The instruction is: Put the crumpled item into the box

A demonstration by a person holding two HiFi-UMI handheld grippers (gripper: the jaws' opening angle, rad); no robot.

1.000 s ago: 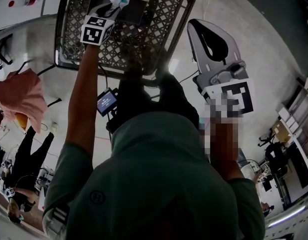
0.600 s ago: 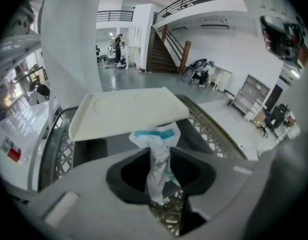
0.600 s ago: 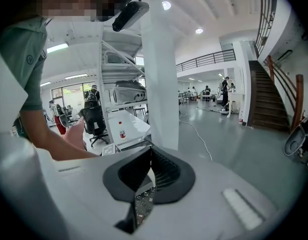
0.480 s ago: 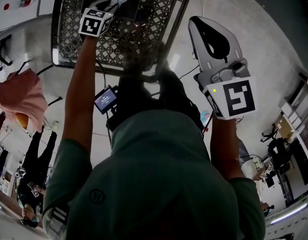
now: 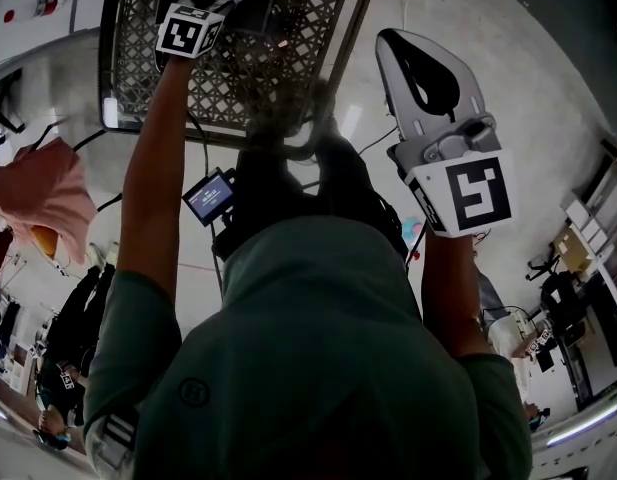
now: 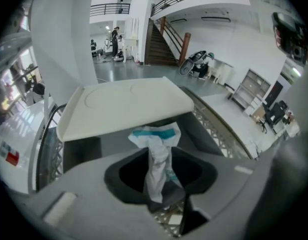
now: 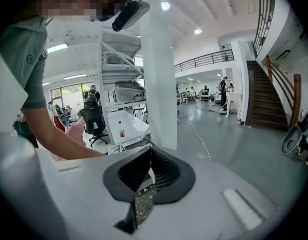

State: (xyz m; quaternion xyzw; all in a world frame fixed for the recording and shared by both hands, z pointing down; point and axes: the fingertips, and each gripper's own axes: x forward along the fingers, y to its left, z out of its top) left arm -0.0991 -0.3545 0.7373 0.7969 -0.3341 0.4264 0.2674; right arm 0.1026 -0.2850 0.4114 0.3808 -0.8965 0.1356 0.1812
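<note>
Pinched in the left gripper (image 6: 154, 155): a crumpled white paper item with teal print (image 6: 154, 135), poised just above the open dark grey box (image 6: 81, 153) with its raised white lid (image 6: 129, 101), on the black metal mesh table (image 5: 288, 68). Jaws just now easing apart, only a narrow gap, pads apparently pressing on the paper's twisted waist, nothing let go yet.

Judged featherlight, soft and springy (likely to cling to a pad or drift rather than drop cleanly), not fragile, hardly slippery. Best held at that twisted waist, with a gentle squeeze.

Long axis along the line of the jaws, pointing away and downward: fanned teal-printed end ahead, over the box's mouth, thin twisted tail trailing back between the jaws.

Off to the side, beside the table, the right gripper (image 7: 149, 153): closed, with nothing in it.
</note>
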